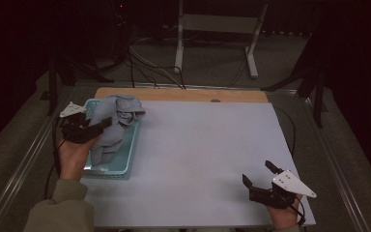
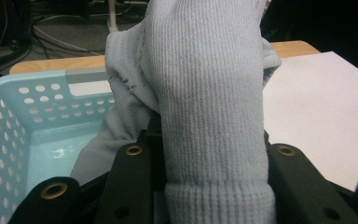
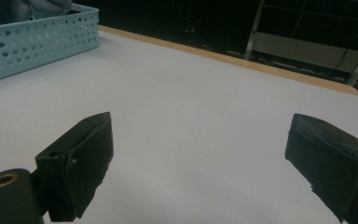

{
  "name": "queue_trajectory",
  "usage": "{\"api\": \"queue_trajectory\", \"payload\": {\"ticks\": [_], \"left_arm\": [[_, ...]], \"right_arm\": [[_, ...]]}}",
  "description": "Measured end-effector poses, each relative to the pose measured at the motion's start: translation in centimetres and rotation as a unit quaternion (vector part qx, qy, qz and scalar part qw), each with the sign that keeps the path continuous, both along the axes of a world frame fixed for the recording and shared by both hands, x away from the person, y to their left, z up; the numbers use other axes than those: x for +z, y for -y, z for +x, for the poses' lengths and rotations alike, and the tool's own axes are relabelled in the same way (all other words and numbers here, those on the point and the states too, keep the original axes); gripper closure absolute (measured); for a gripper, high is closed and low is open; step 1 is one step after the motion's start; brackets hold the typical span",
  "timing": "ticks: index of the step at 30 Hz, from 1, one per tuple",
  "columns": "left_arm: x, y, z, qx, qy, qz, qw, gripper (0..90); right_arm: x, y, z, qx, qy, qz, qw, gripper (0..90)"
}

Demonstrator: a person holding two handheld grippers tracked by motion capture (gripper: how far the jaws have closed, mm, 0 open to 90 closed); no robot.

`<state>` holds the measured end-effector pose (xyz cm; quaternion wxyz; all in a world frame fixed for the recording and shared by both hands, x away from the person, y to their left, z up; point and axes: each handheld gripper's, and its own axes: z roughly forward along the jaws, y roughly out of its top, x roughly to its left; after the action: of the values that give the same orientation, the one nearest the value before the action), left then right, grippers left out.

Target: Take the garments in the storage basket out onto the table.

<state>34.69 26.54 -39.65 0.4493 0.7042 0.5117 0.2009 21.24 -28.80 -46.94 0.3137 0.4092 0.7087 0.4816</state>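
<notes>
A pale grey-blue knitted cloth (image 1: 118, 113) hangs bunched over the light-blue perforated basket (image 1: 128, 159) at the table's left. My left gripper (image 1: 104, 123) is shut on it above the basket. In the left gripper view the ribbed cloth (image 2: 209, 102) runs up between the jaws and hides their tips, with the basket (image 2: 32, 107) behind and to the left. My right gripper (image 1: 257, 171) rests low near the front right of the white sheet, open. In the right gripper view its pads (image 3: 86, 158) stand wide apart with nothing between them.
The white sheet (image 1: 207, 150) covers most of the wooden tabletop (image 1: 183, 94). The basket's wall (image 3: 37, 39) shows far off to the left in the right gripper view. Cables and a white table frame (image 1: 217, 29) lie on the floor beyond the far edge.
</notes>
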Motion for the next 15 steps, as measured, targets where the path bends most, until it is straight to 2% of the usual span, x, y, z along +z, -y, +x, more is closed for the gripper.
{"api": "queue_trajectory", "payload": {"ticks": [3, 15], "left_arm": [[0.2, 0.2, 0.0, -0.002, -0.001, 0.003, 1.0, 66.7], [1.2, 1.1, 0.0, -0.016, 0.005, -0.008, 0.9998, 66.6]], "right_arm": [[0.0, 0.0, 0.0, 0.0, 0.0, 0.0, 1.0, 7.7], [0.0, 0.0, 0.0, 0.001, 0.0, 0.0, 1.0, 7.7]]}}
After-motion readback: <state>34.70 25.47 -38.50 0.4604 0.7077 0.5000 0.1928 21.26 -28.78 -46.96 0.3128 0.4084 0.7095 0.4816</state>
